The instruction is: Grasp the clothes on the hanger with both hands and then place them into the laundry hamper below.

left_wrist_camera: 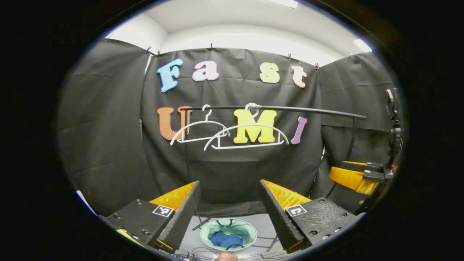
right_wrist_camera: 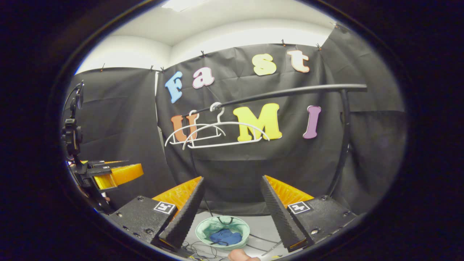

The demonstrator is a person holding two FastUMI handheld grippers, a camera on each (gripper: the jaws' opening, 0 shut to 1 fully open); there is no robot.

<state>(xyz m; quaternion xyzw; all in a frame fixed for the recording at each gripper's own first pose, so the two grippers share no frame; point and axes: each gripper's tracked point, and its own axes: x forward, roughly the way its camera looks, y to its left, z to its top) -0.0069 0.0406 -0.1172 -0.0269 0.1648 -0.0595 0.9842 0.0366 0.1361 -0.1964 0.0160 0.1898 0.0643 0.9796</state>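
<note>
below the bare white hangers [left_wrist_camera: 232, 136], left gripper view: blue clothes [left_wrist_camera: 225, 239] already lie in the green hamper [left_wrist_camera: 203, 232]; left gripper [left_wrist_camera: 230, 210] gapes wide, empty. right gripper view: right gripper [right_wrist_camera: 232, 208] equally wide and empty. i judge only a clean withdrawal remains. no brand legible; fingers carry square markers.

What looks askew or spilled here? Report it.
Nothing stands out. Both white hangers hang bare on the rail, the blue clothes lie inside the hamper, and both grippers are open.
</note>
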